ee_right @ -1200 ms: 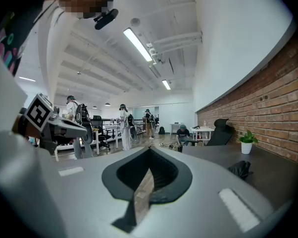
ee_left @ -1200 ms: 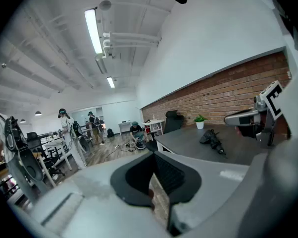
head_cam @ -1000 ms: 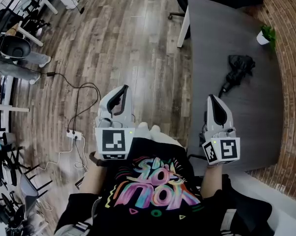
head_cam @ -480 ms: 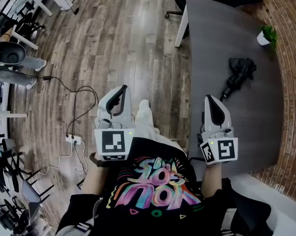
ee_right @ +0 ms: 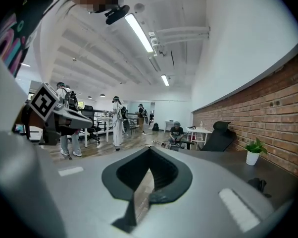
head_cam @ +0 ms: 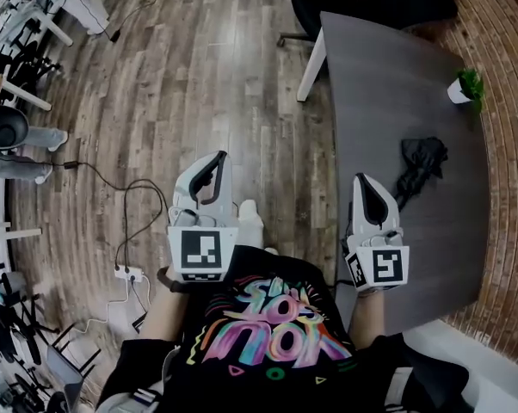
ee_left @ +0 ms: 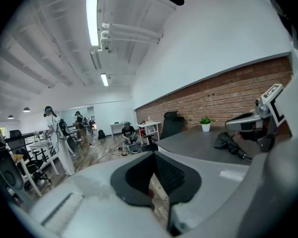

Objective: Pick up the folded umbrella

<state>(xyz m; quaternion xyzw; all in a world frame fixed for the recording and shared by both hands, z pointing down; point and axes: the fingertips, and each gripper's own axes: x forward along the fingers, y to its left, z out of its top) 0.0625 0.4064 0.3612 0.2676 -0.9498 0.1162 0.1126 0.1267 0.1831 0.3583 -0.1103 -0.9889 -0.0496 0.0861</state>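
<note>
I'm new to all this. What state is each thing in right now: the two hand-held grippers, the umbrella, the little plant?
Left hand-held gripper: shut, empty, over the floor.
Right hand-held gripper: shut, empty, over the table, short of the umbrella.
Folded umbrella: folded, lying on the table, untouched.
Potted plant: upright, near the table's edge.

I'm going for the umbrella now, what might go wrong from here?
The right hand-held gripper is shut; it must open before it reaches the umbrella. The umbrella lies loosely bunched, so a grip on fabric alone may slip or let it unfurl. The plant stands beyond it; overreaching might knock it over.
</note>
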